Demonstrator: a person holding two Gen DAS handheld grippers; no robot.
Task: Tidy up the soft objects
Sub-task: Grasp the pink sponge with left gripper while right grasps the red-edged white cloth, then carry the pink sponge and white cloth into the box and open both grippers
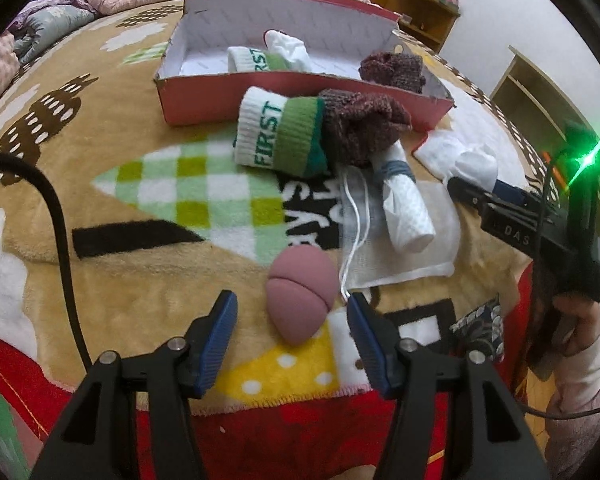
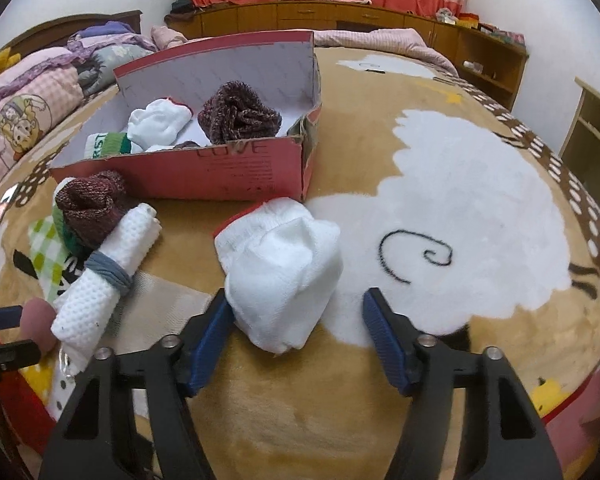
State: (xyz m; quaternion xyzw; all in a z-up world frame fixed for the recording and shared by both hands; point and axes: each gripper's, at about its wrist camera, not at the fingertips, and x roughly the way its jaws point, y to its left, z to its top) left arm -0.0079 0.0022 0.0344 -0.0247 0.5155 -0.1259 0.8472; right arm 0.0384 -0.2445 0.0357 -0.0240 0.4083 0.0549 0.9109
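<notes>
1. Left wrist view: the left gripper (image 1: pixel 292 320) hangs over the patterned blanket (image 1: pixel 100 152) with its blue pads spread; a mauve egg-shaped sponge (image 1: pixel 300 300) lies on the blanket between them, close to the right pad but pressed by neither; beyond it a rolled white-and-green sock marked FIRST (image 1: pixel 280 136) lies beside a maroon knitted bundle (image 1: pixel 364 124), just in front of the red cardboard box (image 1: pixel 236 96); a rolled white cloth (image 1: pixel 404 204) tied with a blue-grey band rests on a flat white cloth (image 1: pixel 404 256); the right gripper comes in at the right edge, held by a hand (image 1: pixel 580 320).

2. Right wrist view: the right gripper (image 2: pixel 298 328) stands spread around a balled white sock (image 2: pixel 284 276) on the blanket; its left pad is at the sock's edge, its right pad clear; the box behind holds a second maroon bundle (image 2: pixel 240 114), a white sock (image 2: pixel 160 120) and a green-banded sock (image 2: pixel 108 144).
</notes>
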